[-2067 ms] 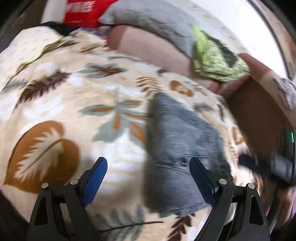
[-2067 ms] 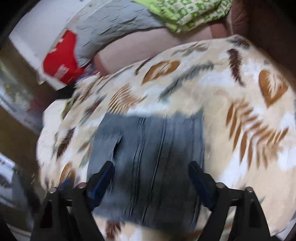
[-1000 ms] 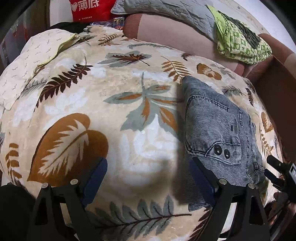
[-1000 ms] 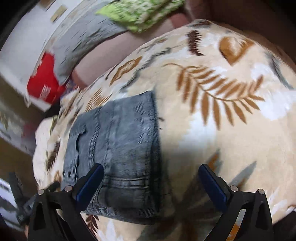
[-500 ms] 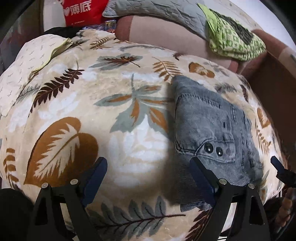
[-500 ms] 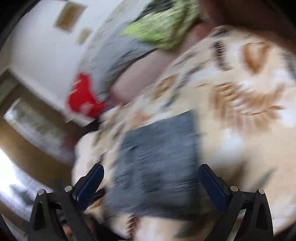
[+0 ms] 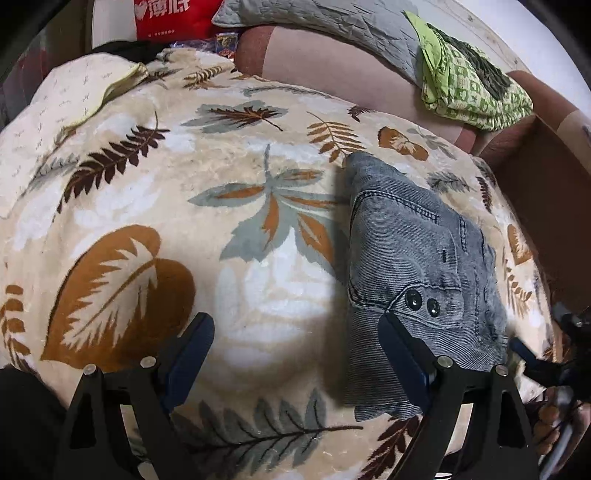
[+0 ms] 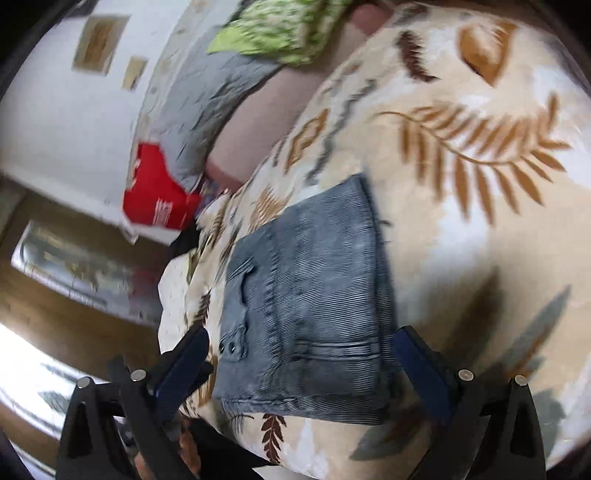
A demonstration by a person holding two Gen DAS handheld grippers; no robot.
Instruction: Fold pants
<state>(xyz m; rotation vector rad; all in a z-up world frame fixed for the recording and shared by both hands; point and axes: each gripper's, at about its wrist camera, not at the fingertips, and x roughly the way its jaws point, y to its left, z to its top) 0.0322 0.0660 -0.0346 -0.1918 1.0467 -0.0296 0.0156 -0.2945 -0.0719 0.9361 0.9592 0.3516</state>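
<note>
The grey denim pants (image 7: 410, 258) lie folded into a compact rectangle on the leaf-patterned blanket (image 7: 184, 184). Two dark buttons show on a pocket flap. My left gripper (image 7: 297, 336) hovers open over the bare blanket, its right finger at the pants' near left edge. In the right wrist view the folded pants (image 8: 310, 302) lie just ahead of my right gripper (image 8: 301, 350), which stands open above them with nothing between its fingers. The right gripper's tip also shows at the far right of the left wrist view, above a hand.
Behind the blanket runs a pinkish-brown sofa back (image 7: 332, 55) with a grey quilted cover (image 7: 314, 18) and a green patterned cloth (image 7: 465, 85). A red bag (image 7: 166, 14) stands at the back left. A cream cloth (image 7: 74, 96) lies at the blanket's left.
The right wrist view has swung and rolled, so the pants now sit lower and more central between its fingers. The left view has barely shifted. Pants unmoved.
</note>
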